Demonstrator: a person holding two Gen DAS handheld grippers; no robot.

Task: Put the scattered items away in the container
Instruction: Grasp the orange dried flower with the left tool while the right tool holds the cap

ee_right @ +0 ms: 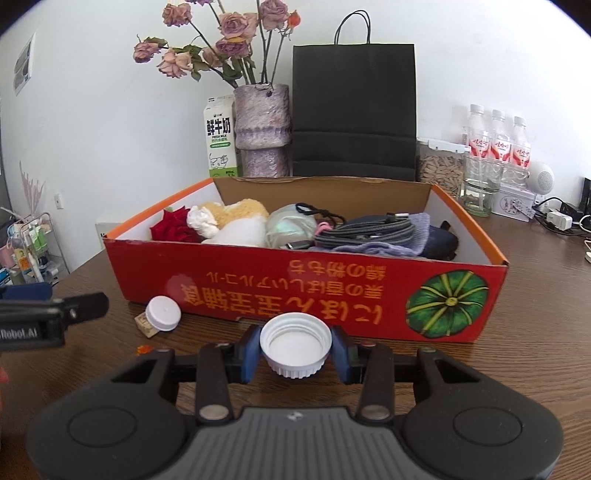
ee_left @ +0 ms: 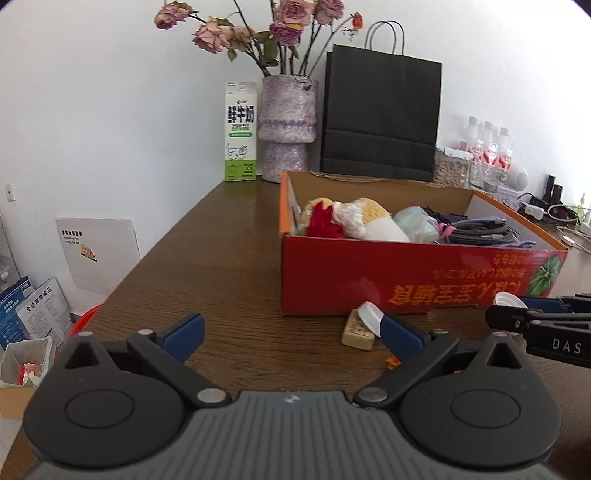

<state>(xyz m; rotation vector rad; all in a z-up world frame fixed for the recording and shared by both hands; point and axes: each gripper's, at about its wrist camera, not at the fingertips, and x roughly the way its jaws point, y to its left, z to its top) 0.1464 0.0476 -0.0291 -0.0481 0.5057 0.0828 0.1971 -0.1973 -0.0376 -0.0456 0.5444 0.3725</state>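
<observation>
Two white caps are what you have left outside the box: your right gripper has its jaws closed on one white bottle cap, held open side up just in front of the red cardboard box, while your left gripper sits with its jaws spread wide and nothing between them. Just past your left gripper's right-hand fingertip, the second white cap leans on a small tan block that lies on the wooden surface, both close to the box's near wall. A tiny orange scrap lies on the surface near them. Inside the box you can see a red rose, a plush toy, a pale crumpled pouch, coiled grey cables and a lilac knitted cloth, packed side by side. Behind the box, against the wall, stand a milk carton, a purple vase with dried roses, a black paper bag, a clear jar of seeds and three water bottles.
</observation>
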